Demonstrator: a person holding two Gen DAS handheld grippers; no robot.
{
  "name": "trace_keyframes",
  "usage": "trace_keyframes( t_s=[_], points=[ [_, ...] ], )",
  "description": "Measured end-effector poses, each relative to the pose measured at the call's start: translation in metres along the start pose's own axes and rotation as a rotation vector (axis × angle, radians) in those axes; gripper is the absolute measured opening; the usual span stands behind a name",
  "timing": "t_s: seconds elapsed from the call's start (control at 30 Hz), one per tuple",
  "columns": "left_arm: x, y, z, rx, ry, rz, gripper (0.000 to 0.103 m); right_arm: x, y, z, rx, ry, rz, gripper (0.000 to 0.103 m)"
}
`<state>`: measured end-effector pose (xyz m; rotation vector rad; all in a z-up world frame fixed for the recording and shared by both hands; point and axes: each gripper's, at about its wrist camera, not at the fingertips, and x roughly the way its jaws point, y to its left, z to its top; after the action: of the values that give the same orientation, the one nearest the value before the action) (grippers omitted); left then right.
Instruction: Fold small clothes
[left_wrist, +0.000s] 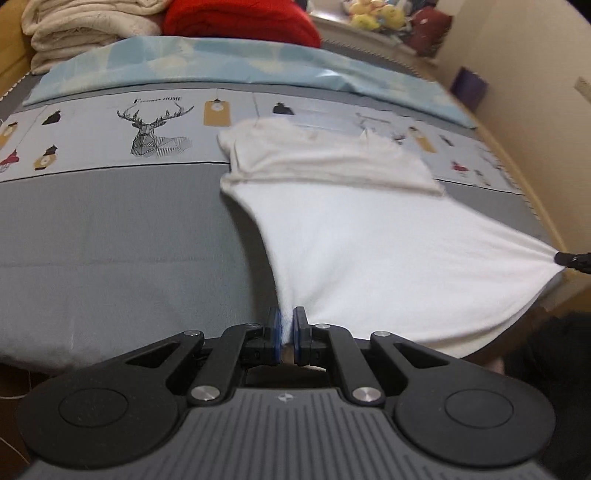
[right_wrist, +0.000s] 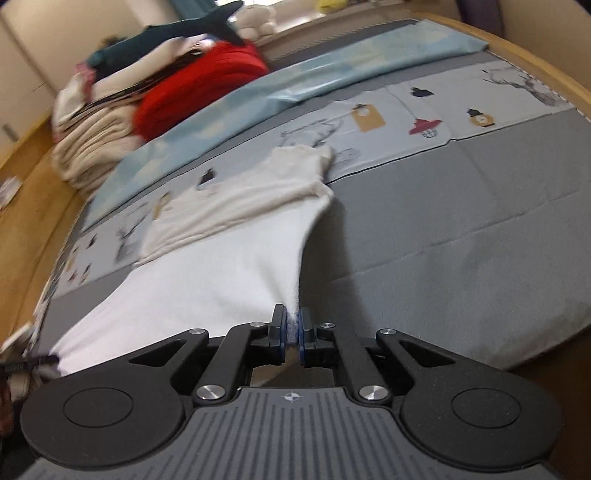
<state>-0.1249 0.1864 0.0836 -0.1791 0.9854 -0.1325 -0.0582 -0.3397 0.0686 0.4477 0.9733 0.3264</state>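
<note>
A small white garment (left_wrist: 369, 236) lies stretched over the grey bedspread (left_wrist: 110, 240), its far part with short sleeves resting on the patterned strip. My left gripper (left_wrist: 287, 317) is shut on the garment's near left corner, lifted off the bed. The right gripper's tip (left_wrist: 572, 258) shows at the right edge, pinching the other near corner. In the right wrist view my right gripper (right_wrist: 292, 317) is shut on the garment (right_wrist: 221, 266) at its near right corner, and the cloth runs taut leftward to the left gripper's dark tip (right_wrist: 40, 360).
Folded cream blankets (left_wrist: 85, 33) and a red blanket (left_wrist: 240, 22) are stacked at the head of the bed behind a light blue pillowcase (left_wrist: 221, 62). A dark plush shark (right_wrist: 192, 26) tops that pile. A wooden bed frame (right_wrist: 26, 221) borders the mattress.
</note>
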Motion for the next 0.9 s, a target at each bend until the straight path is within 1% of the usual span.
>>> trace_keyframes(
  t_s=[0.13,0.2,0.27,0.37,0.43,0.53,0.63,0.67,0.7,0.73,0.77,0.8,0.83,0.87,0.9],
  points=[
    [-0.043,0.004,-0.02,0.016,-0.017,-0.058,0.006,-0.043,-0.006,-0.015,0.02,0.036,0.087,0.005],
    [-0.048,0.005,-0.019,0.007,-0.025,-0.072,0.006,-0.047,-0.008,-0.014,0.044,0.035,0.109,0.005],
    [-0.037,0.007,-0.008,0.006,-0.037,-0.07,0.006,-0.036,-0.01,-0.004,0.05,0.026,0.101,0.005],
    [0.004,0.018,0.024,-0.036,-0.042,-0.052,0.006,0.001,-0.013,0.018,0.073,0.022,0.056,0.005],
    [0.045,0.028,0.052,-0.067,-0.028,-0.017,0.006,0.037,-0.016,0.042,0.075,0.009,0.019,0.005],
    [0.108,0.048,0.09,-0.121,-0.002,0.016,0.006,0.094,-0.02,0.072,0.078,0.001,-0.045,0.005],
    [0.152,0.072,0.111,-0.225,-0.003,0.004,0.007,0.144,-0.031,0.093,0.158,-0.003,-0.109,0.006],
    [0.16,0.079,0.113,-0.251,-0.016,0.006,0.008,0.156,-0.036,0.095,0.179,-0.019,-0.148,0.007],
    [0.167,0.085,0.111,-0.281,-0.027,0.015,0.008,0.164,-0.04,0.094,0.184,-0.05,-0.174,0.009],
    [0.172,0.092,0.111,-0.314,-0.004,0.019,0.009,0.168,-0.044,0.091,0.184,-0.066,-0.184,0.01],
    [0.174,0.097,0.112,-0.346,0.019,0.019,0.011,0.172,-0.049,0.088,0.192,-0.056,-0.19,0.01],
    [0.172,0.101,0.112,-0.37,0.004,0.01,0.015,0.177,-0.054,0.089,0.213,-0.009,-0.204,0.012],
    [0.169,0.103,0.113,-0.381,-0.012,0.003,0.018,0.176,-0.056,0.089,0.222,-0.013,-0.194,0.012],
    [0.17,0.104,0.113,-0.372,-0.008,-0.001,0.021,0.176,-0.055,0.089,0.211,-0.021,-0.184,0.012],
    [0.174,0.102,0.114,-0.345,0.013,-0.001,0.025,0.177,-0.054,0.089,0.186,-0.016,-0.18,0.012]
  ],
)
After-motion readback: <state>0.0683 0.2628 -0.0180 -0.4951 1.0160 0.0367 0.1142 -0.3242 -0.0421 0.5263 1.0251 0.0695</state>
